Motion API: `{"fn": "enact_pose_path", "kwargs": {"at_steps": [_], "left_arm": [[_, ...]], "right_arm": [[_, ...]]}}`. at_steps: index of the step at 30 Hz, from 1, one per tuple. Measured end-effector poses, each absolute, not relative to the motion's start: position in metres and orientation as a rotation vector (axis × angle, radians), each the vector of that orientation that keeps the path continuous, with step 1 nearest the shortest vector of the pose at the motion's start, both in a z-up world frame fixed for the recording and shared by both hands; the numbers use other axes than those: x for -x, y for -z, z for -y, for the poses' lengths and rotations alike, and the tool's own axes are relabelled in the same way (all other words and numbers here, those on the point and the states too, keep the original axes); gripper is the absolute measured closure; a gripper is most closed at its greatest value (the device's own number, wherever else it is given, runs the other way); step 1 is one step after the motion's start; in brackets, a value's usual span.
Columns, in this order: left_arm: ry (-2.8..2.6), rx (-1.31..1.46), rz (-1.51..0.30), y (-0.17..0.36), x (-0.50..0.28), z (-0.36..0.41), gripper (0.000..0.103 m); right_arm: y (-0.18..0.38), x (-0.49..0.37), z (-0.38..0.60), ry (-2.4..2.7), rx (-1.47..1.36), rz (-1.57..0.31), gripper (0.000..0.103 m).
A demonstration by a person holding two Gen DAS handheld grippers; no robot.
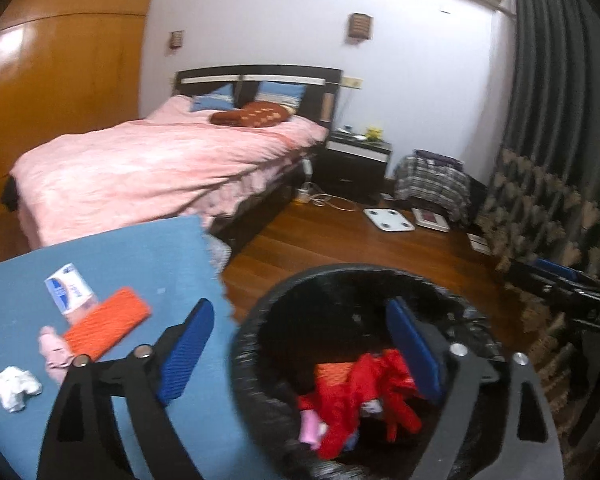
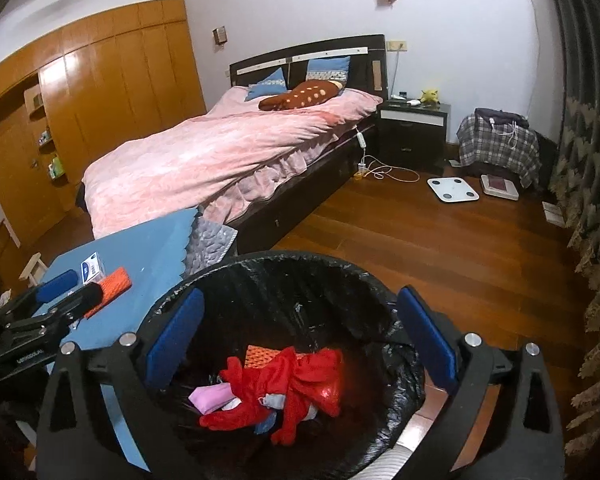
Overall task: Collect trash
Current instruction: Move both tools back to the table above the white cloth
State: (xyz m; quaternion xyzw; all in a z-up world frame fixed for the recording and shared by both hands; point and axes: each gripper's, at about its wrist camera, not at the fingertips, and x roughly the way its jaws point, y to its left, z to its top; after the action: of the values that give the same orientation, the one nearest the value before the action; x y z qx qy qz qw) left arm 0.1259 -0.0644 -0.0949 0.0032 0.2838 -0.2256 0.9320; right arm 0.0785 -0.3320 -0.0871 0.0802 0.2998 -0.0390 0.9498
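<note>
Both hand-held grippers, left [image 1: 300, 352] and right [image 2: 300, 340], wide open, empty over bin [image 2: 228, 268]. Risk: snagging liner, tipping it.

The left tongs [image 2: 60, 294] hide part of the orange packet [image 2: 114, 286]. The trash bin [image 1: 260, 320] runs off the bottom edge. Nightstand clutter [image 1: 356, 134] is too blurred to name.

You see a black bin liner [image 2: 400, 344] holding red wrapping [image 2: 296, 384], an orange mesh sleeve [image 1: 108, 322] (netted) on the blue bench [image 1: 140, 256].
</note>
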Motion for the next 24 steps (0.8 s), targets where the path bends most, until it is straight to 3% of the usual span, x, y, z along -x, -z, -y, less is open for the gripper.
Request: {"fn": "enact_pose_path", "kwargs": {"at_steps": [24], "left_arm": [[-0.022,0.055,-0.593,0.123,-0.135,-0.134,0.012]], "right_arm": [[0.106,-0.162,0.158,-0.241,-0.082,-0.633,0.006]]}}
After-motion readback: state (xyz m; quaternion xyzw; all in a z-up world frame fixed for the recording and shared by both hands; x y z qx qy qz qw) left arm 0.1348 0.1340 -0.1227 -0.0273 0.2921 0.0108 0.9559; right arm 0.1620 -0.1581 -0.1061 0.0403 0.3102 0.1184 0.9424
